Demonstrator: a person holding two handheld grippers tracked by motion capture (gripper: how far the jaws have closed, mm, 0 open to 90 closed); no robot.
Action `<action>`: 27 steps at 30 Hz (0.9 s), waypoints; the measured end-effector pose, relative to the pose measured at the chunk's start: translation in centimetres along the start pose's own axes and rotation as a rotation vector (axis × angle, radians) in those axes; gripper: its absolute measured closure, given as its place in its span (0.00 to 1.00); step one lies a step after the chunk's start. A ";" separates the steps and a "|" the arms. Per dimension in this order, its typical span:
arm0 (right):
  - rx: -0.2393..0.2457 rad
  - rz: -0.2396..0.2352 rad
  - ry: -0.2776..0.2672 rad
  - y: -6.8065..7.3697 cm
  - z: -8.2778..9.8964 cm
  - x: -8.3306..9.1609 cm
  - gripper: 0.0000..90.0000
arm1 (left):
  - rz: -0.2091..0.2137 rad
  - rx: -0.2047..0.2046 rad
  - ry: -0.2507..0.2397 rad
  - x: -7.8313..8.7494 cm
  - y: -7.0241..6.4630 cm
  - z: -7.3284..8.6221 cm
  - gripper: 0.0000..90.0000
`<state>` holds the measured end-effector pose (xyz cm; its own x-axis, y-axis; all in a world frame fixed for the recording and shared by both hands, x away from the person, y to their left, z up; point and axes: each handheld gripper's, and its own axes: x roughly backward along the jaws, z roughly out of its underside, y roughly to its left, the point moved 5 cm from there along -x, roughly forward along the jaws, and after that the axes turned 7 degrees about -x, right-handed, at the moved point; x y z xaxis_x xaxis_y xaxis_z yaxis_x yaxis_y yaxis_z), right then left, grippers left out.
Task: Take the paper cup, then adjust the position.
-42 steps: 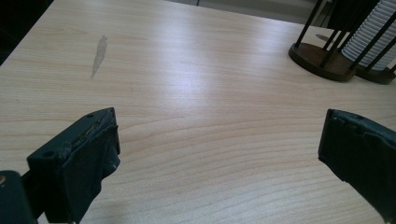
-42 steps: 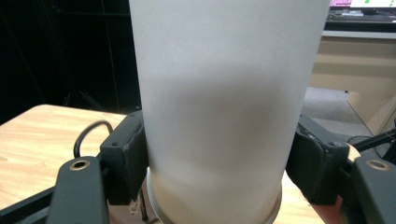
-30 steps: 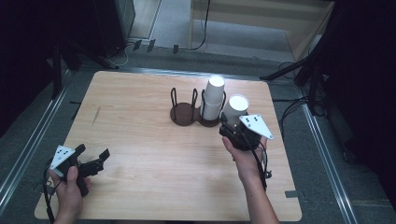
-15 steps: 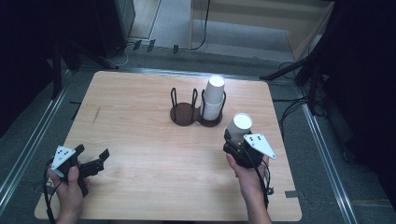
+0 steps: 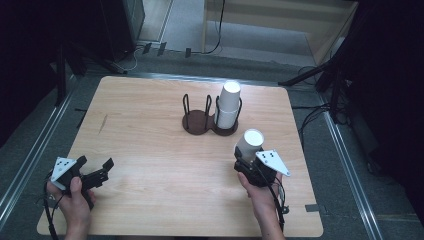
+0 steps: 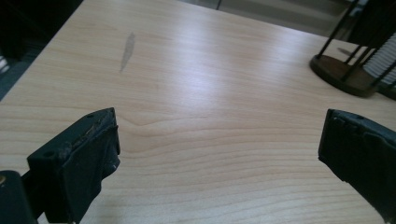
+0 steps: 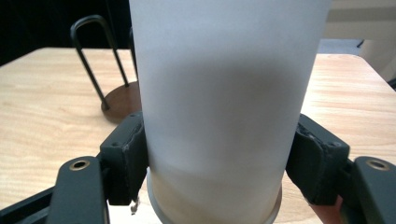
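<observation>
Overhead camera first: wooden table with a dark wire cup holder near its far middle, its right ring filled by an upside-down stack of white cups, its left ring bare. The right gripper, toward the table's right front, clasps a single white cup, also upside down, lifted clear of the stack and well apart from it. The left gripper sits at the near left corner with its jaws apart and nothing between them. Left gripper view: its two black jaws spread wide over bare wood, the holder's base far off at upper right. Right gripper view: both jaws press the frosted sides of the cup near its rim, which sits just above the tabletop; the holder's empty ring stands behind. Judging by this, one cup is pulled off the stack, and setting it down or into the free ring remains.
</observation>
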<state>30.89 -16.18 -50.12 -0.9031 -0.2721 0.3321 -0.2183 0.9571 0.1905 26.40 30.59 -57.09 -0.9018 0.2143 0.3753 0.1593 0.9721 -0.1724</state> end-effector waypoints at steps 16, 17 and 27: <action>0.109 -0.025 0.038 2.6 1.8 -1.0 0.32 | 0.240 -0.169 0.135 -1.1 -5.7 -2.7 0.00; 0.116 -0.030 0.040 2.8 1.9 -1.0 0.32 | 0.252 -0.179 0.144 -1.2 -6.3 -2.7 0.00; 0.167 -0.053 0.048 4.3 2.5 -1.0 0.32 | 0.389 -0.348 0.157 -1.1 -14.1 -5.1 0.00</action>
<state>29.95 -11.55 -51.98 -0.8712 -0.3228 0.3699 -0.3268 0.9436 0.0538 27.19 17.11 -50.45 -0.6831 0.5508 0.4796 0.6171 0.7865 -0.0243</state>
